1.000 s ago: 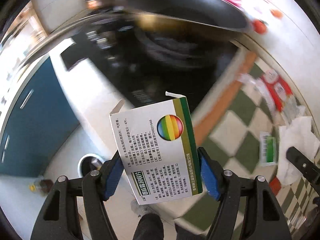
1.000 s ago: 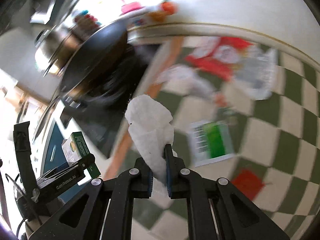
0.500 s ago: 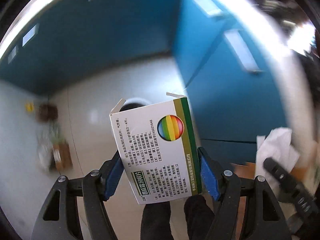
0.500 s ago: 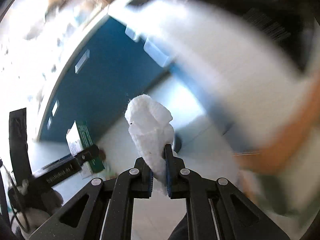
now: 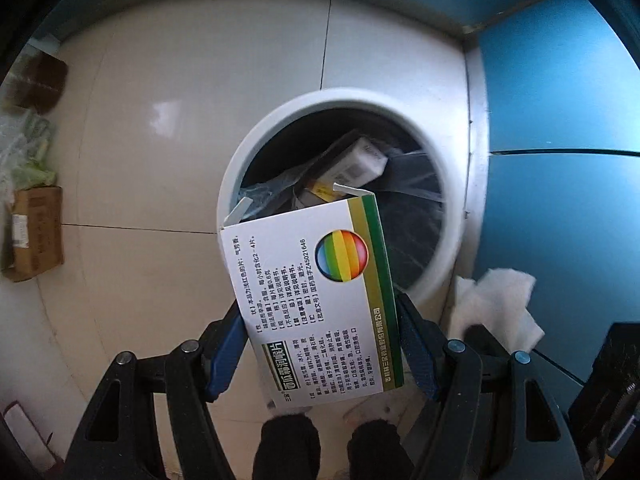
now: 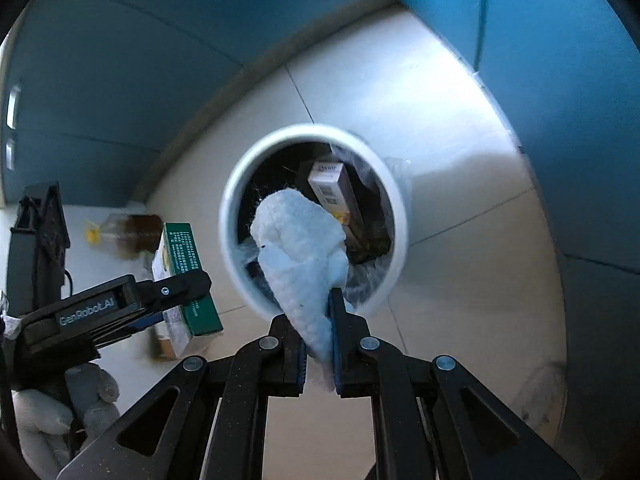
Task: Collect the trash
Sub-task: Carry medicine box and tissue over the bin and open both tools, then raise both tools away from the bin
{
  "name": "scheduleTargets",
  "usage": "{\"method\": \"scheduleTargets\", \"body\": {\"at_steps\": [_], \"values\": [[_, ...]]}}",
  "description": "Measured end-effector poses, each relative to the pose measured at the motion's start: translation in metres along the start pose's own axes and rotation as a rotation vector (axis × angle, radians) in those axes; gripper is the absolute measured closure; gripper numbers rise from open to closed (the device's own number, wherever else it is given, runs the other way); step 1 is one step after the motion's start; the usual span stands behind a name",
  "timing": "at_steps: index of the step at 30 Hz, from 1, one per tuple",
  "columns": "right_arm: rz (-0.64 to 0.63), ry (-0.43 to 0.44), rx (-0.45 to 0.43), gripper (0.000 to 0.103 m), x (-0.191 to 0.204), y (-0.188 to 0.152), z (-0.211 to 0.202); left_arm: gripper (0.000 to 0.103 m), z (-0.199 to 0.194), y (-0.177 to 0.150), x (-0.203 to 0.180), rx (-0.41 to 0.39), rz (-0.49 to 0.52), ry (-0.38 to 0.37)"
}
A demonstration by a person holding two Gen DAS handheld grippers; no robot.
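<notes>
Two grippers over white bin (image 5: 240,160), left (image 5: 320,344) jaws clamping medicine box (image 5: 312,296), right (image 6: 318,340) jaws pinching tissue (image 6: 304,248).

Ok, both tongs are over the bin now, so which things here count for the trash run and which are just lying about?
For the job:
- medicine box, gripped in the left tongs
- crumpled tissue, pinched in the right tongs
- white trash bin, with a carton already inside

Lying about:
- cardboard box on the floor
- brown bottle on the floor
- blue cabinets
</notes>
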State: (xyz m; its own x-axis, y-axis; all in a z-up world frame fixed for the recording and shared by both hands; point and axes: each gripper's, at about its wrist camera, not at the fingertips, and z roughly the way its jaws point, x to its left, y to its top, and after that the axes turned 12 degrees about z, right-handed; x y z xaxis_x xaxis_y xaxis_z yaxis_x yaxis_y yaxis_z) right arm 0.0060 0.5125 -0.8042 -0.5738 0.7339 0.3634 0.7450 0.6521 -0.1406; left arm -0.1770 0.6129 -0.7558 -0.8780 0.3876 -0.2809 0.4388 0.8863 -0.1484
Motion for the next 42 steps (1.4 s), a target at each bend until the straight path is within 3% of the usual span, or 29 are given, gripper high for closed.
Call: {"method": "scheduleTargets", "body": {"at_steps": [5,10,11,12,13,16,18,20,25,27,34,42], "values": [[-0.068,-0.048,0.024,0.093,0.008,0.016,0.059,0.035,0.036,0.009,0.023,0.028,-0.017,-0.017],[-0.110,-0.084,0.051,0.086,0.009,0.019,0.075,0.032,0.039,0.012,0.028,0.024,-0.037,-0.001],[-0.110,-0.086,0.062,0.078,0.008,0.019,0.076,0.029,0.036,0.010,0.030,0.020,-0.045,-0.008],[-0.112,-0.088,0.067,0.066,0.007,0.018,0.076,0.016,0.031,0.009,0.032,0.013,-0.055,-0.017],[-0.114,-0.086,0.067,0.062,0.008,0.016,0.076,0.007,0.028,0.007,0.033,0.003,-0.063,-0.021],[-0.140,-0.098,0.060,0.041,0.013,0.016,0.071,0.006,0.014,0.001,0.038,-0.018,-0.074,0.001],[-0.155,-0.114,0.048,0.016,0.016,0.016,0.065,0.006,0.003,-0.003,0.039,-0.045,-0.072,0.040],[-0.168,-0.132,0.036,0.005,0.022,0.016,0.059,0.006,-0.008,-0.008,0.037,-0.076,-0.061,0.108],[-0.221,-0.214,-0.021,0.001,0.039,0.009,0.040,0.006,-0.039,-0.023,0.027,-0.165,0.020,0.357],[-0.236,-0.238,-0.043,0.001,0.045,0.004,0.029,0.006,-0.051,-0.030,0.025,-0.182,0.033,0.404],[-0.287,-0.271,-0.109,0.001,0.068,-0.021,-0.040,0.006,-0.106,-0.062,0.009,-0.221,0.034,0.441],[-0.309,-0.260,-0.148,0.001,0.098,-0.064,-0.165,0.006,-0.178,-0.110,-0.032,-0.238,0.060,0.431]]}}
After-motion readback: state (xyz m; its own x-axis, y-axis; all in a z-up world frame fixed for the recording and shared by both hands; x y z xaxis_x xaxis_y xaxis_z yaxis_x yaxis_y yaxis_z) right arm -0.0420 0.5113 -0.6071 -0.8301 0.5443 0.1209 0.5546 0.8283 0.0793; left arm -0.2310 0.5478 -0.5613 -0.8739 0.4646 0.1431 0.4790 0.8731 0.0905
